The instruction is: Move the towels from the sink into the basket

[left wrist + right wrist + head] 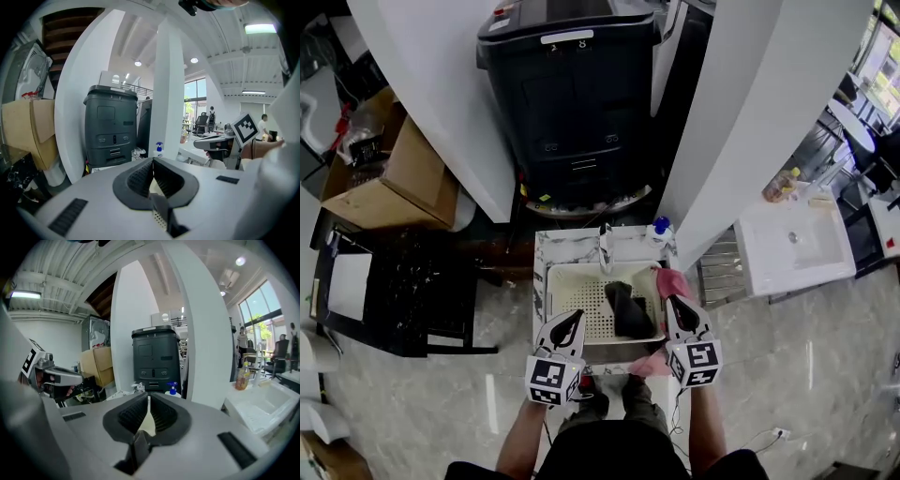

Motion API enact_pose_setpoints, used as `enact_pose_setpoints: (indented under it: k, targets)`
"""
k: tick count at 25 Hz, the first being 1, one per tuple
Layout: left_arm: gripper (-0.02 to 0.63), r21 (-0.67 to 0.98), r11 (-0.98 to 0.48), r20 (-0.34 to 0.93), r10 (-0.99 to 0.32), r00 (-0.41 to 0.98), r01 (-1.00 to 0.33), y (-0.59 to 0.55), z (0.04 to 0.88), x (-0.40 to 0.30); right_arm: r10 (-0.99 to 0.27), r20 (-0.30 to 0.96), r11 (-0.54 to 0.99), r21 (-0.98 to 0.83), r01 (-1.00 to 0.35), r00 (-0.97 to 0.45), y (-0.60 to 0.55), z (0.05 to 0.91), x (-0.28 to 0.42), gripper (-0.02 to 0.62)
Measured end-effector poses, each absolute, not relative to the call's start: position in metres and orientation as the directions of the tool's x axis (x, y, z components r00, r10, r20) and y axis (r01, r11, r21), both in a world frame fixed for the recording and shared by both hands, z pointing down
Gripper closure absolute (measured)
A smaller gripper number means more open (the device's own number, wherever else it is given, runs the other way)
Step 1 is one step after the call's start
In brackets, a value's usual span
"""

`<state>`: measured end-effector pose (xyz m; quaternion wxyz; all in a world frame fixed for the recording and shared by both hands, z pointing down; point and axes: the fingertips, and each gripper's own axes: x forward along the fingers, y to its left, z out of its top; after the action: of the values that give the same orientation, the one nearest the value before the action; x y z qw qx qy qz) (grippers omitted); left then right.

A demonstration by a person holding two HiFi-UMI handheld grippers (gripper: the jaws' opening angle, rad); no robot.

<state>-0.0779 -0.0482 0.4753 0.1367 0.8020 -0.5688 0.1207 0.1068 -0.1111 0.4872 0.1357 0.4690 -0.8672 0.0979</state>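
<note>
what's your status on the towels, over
Left gripper and right gripper both shut, empty. Dark towel in the basket, pink towel at its right edge. Nothing blocking.

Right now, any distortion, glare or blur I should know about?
Head view: fisheye bows the pillar, and there is sheen on the floor. Left gripper view: dark corners, ceiling light blown out. Right gripper view: window very bright, background sharp.
</note>
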Motion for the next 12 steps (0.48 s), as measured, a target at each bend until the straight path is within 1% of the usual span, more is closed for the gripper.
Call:
enact_pose_setpoints:
  k: [5,12]
  targets:
    - [0.598,0.084,-0.367,0.34,-0.864,0.372,-0.927,-0.052,0.471,-0.06,-0.831,0.319,0.475,-0.022,-0.88,-0.456,-0.108,0.479,0.137,0.554]
    - [0.598,0.09,-0.444,0.336,-0.829,0.447,-0.891,-0.063,0.473,-0.023,-0.872,0.341,0.377,0.006,-0.926,-0.352,-0.102,0.485,0.188,0.554]
